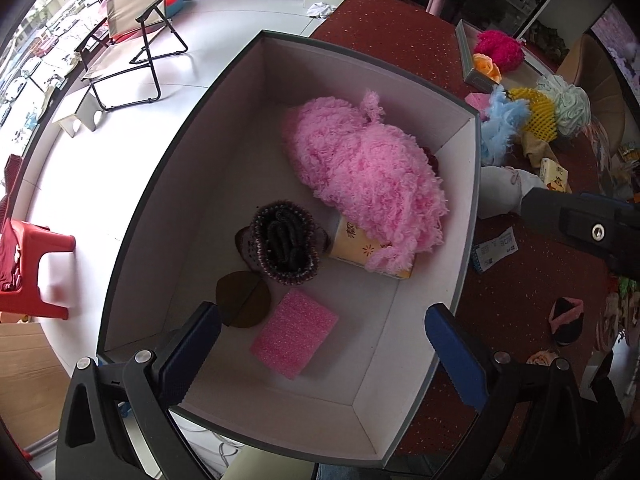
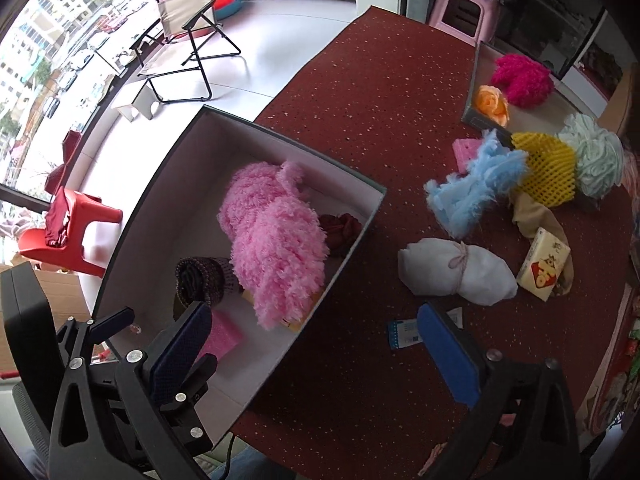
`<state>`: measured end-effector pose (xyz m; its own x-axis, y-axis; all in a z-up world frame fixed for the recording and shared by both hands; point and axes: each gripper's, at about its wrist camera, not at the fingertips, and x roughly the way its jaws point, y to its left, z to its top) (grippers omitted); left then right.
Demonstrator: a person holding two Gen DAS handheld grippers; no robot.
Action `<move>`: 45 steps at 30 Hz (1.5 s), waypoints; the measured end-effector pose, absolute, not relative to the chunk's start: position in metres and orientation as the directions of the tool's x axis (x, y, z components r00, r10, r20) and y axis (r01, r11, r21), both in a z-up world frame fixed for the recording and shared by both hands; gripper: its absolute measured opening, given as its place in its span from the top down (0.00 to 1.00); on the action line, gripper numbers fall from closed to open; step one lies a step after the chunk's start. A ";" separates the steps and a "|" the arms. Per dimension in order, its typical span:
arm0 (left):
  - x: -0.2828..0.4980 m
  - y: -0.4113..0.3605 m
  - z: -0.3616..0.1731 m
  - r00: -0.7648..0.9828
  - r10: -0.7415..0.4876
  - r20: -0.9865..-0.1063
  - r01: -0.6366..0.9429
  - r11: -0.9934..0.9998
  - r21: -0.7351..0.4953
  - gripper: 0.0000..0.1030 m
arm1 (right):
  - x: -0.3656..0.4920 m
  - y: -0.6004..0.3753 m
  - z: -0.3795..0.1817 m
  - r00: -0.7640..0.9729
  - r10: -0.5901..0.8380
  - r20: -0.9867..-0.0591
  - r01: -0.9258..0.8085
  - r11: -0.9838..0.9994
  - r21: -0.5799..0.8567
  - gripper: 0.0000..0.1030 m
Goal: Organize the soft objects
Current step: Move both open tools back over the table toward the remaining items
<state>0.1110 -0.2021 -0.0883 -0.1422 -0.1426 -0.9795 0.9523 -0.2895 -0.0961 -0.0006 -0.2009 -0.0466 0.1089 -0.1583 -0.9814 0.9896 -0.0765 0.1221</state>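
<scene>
Hovering spread wide and empty over the white-walled cardboard box (image 1: 224, 92), the left gripper (image 1: 324, 354) overlooks a pink foam block (image 1: 294, 332) on bare box floor. Rightward, the right gripper (image 2: 316, 350), also wide and empty, straddles the box edge, near a white tied bundle (image 2: 456, 272) on red tablecloth (image 2: 380, 92).

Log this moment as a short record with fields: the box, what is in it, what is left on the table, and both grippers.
box: white-lined box, open, on the table's edge
in box: fluffy pink yarn, pink sponge, dark knitted piece, yellow tissue pack, brown lenses
on table: white tied bundle, blue fluffy piece, yellow foam net, pale green puff
table: red speckled cloth
left gripper: open, empty, over the box
right gripper: open, empty, above the box's edge
</scene>
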 end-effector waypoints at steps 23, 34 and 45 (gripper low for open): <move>0.040 -0.156 -0.066 -0.144 -0.097 -0.985 0.901 -0.425 -0.090 0.01 | -0.148 -0.163 -0.105 0.088 -0.121 -0.989 0.902 -0.411 0.131 0.00; 0.042 -0.137 -0.062 -0.165 -0.076 -0.983 0.897 -0.425 -0.118 0.01 | -0.151 -0.230 -0.140 0.197 -0.199 -0.960 0.943 -0.229 0.241 0.00; -0.002 -0.142 -0.089 -0.235 0.032 -0.971 0.902 -0.364 -0.230 0.01 | -0.155 -0.121 -0.142 0.396 -0.090 -0.914 0.875 -0.263 0.406 0.00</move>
<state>-0.0022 -0.1416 -0.0888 -0.2350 0.0323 -0.9715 0.9023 -0.3645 -0.2304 -0.1550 -0.1206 -0.1420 0.3962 -0.0901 -0.9137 0.8753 -0.2633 0.4055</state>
